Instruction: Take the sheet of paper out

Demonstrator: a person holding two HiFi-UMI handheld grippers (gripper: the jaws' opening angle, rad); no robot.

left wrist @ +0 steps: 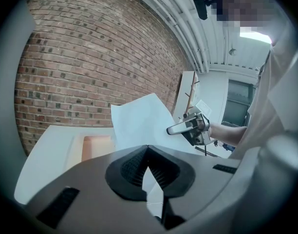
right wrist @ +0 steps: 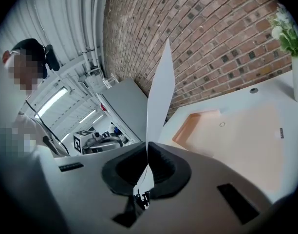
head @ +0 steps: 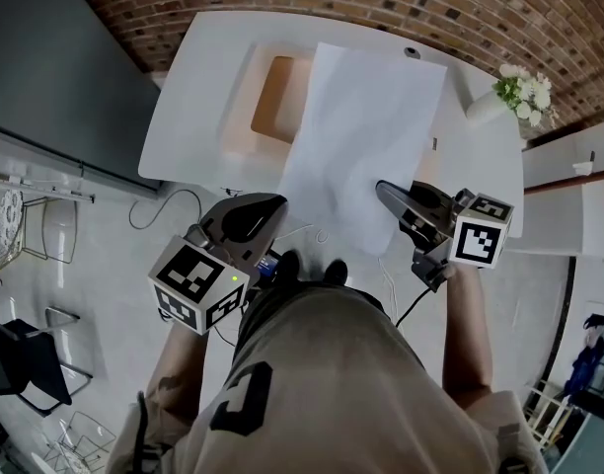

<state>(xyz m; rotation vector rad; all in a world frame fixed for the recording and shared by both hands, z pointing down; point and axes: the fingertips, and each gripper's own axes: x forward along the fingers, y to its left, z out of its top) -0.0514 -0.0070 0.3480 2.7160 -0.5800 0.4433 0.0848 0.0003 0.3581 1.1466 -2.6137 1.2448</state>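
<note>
A white sheet of paper (head: 366, 136) hangs in the air over the white table (head: 184, 117), clear of the shallow tray with a peach floor (head: 235, 97). My right gripper (head: 381, 188) is shut on the sheet's near right edge. In the right gripper view the paper (right wrist: 160, 91) rises edge-on from the closed jaws (right wrist: 148, 150). My left gripper (head: 280, 201) sits at the sheet's near left corner with its jaws (left wrist: 148, 152) closed. The sheet (left wrist: 139, 123) spreads broad beyond them, and I cannot tell whether the corner is caught.
A vase of white flowers (head: 519, 92) stands at the table's far right corner by the brick wall. A grey cabinet (head: 55, 77) and metal chairs (head: 45, 230) are to the left. A cable (head: 164, 210) lies on the floor near my feet.
</note>
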